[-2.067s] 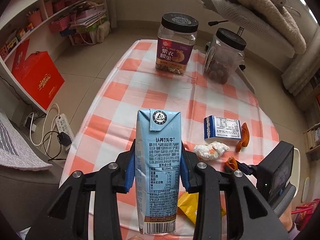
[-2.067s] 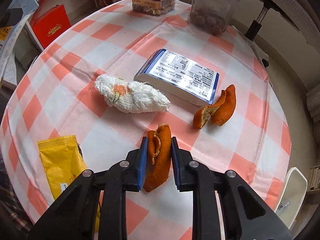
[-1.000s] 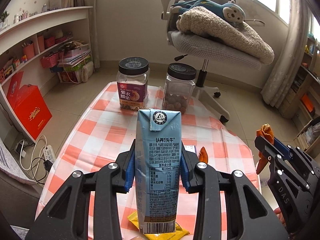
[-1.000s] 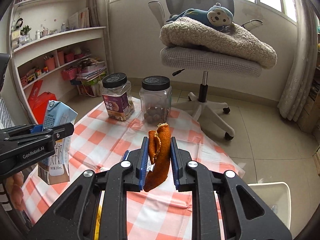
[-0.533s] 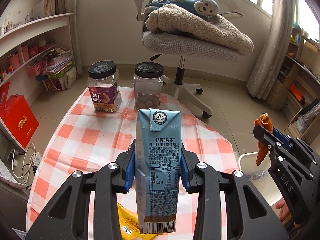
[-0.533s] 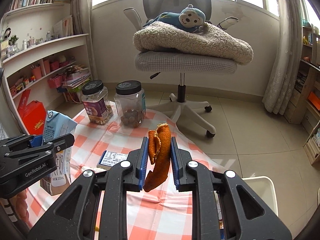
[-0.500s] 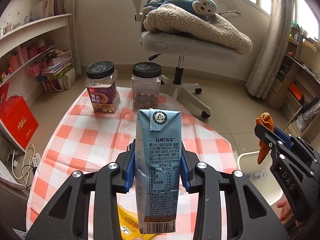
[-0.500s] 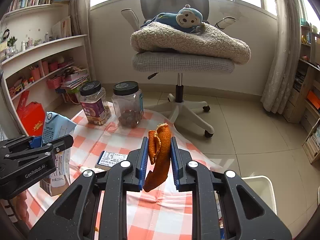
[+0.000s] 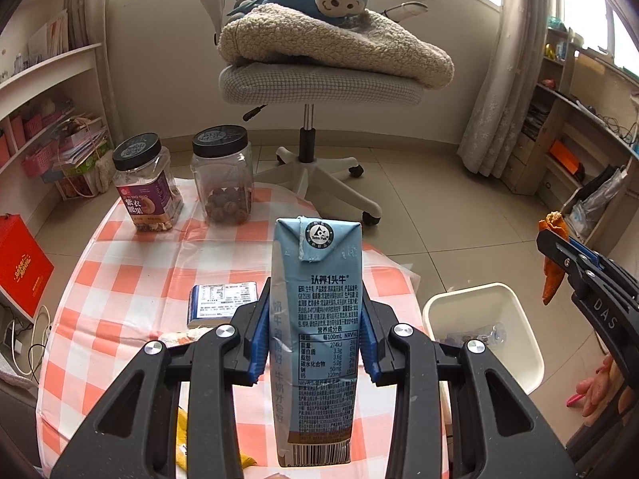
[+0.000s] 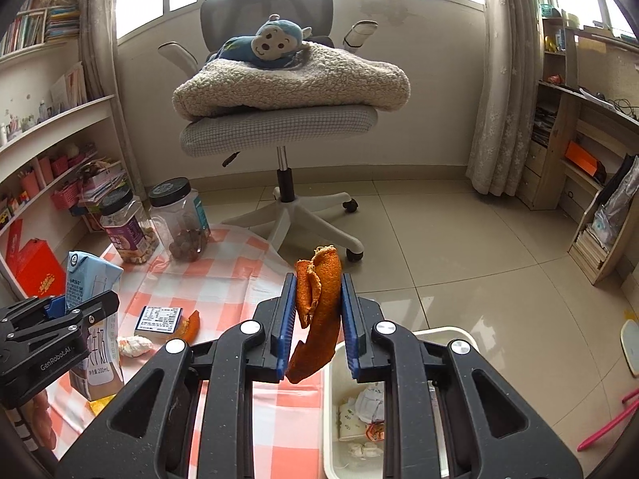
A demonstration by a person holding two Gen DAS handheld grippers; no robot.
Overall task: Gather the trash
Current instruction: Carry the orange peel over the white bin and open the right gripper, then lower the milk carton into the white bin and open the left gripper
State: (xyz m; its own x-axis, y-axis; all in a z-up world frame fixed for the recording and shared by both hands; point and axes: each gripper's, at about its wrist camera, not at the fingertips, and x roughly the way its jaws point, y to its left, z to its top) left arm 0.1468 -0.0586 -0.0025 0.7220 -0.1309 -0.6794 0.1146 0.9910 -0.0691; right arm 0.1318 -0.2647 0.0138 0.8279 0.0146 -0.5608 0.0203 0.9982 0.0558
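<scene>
My left gripper (image 9: 315,339) is shut on a light blue milk carton (image 9: 317,319), held upright above the checkered table (image 9: 131,299). My right gripper (image 10: 317,315) is shut on an orange peel (image 10: 315,311) and hangs over the near edge of a white trash bin (image 10: 331,419) that holds crumpled paper. The bin (image 9: 519,327) stands on the floor right of the table. On the table lie a blue-and-white box (image 9: 221,303), a crumpled tissue (image 10: 133,345), another orange peel (image 10: 189,327) and a yellow wrapper (image 9: 181,435).
Two black-lidded jars (image 9: 145,183) (image 9: 223,175) stand at the table's far edge. An office chair (image 9: 315,84) with a blanket and plush monkey is behind. Shelves line the left wall and right side. A red box (image 9: 22,267) sits on the floor.
Both grippers have lifted off the table and swung right with their loads. The white bin has come into view and the right gripper with the peel now hangs over it.
</scene>
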